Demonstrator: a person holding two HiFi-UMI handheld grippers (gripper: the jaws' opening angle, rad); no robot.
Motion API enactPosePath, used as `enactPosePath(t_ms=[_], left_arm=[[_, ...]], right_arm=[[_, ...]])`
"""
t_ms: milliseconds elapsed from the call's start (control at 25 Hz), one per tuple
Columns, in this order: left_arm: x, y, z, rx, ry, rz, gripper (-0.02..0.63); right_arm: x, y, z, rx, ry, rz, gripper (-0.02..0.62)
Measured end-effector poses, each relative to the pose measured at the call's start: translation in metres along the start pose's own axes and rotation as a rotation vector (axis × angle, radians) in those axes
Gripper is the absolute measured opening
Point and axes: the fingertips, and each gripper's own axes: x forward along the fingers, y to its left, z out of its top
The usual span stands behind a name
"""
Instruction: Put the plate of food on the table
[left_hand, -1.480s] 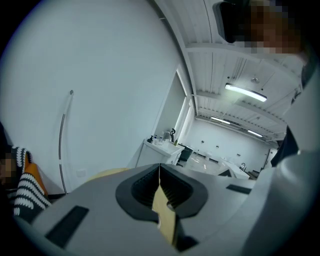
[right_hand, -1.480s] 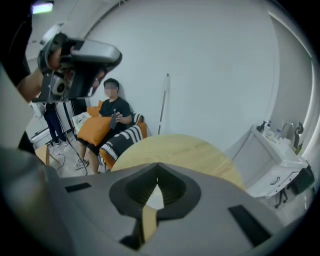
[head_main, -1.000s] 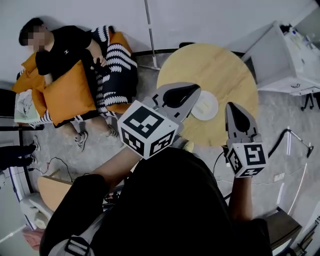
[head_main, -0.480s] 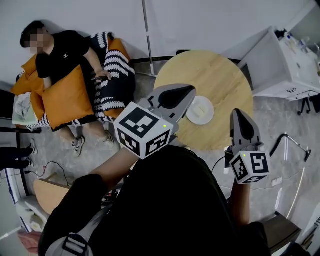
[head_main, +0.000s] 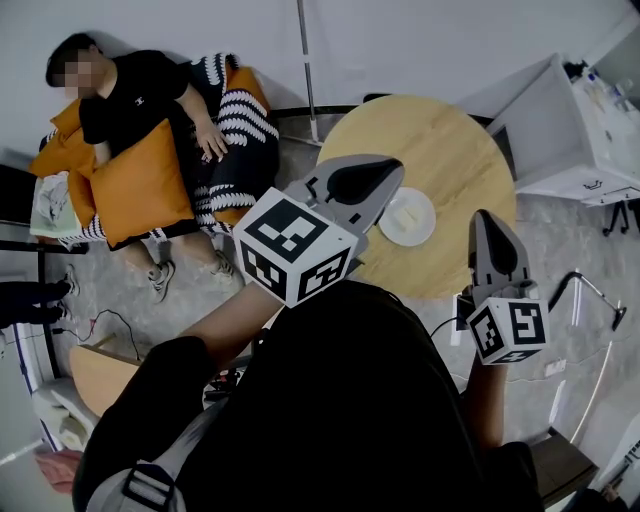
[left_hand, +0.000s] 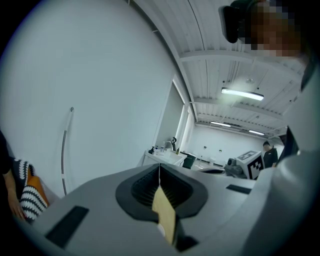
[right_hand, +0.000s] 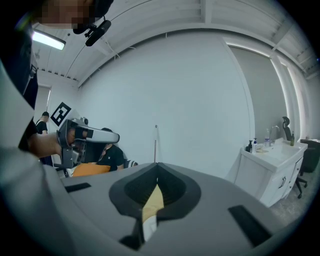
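A white plate with a pale piece of food rests on the round wooden table, near its front edge. My left gripper hovers shut just left of the plate, with nothing between its jaws. In the left gripper view the left gripper shows its jaws meeting along a thin seam. My right gripper is shut and empty, held above the table's right front edge, to the right of the plate. The right gripper view shows the right gripper pointing at a white wall.
A person lies on orange cushions on the floor left of the table. A white cabinet stands at the right. A thin pole rises behind the table. Cables run on the floor.
The right gripper has lifted a little and drifted right, off the table's edge. The left gripper has stayed put. Both remain shut, and the plate has not moved.
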Motion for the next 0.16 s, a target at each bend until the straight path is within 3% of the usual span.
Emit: enactPosePath(t_ms=[160], left_arm=[[0.0059, 0.0048, -0.0037, -0.002, 0.002, 0.003, 0.011]], right_arm=[[0.006, -0.0034, -0.0027, -0.003, 0.001, 0.005, 0.008]])
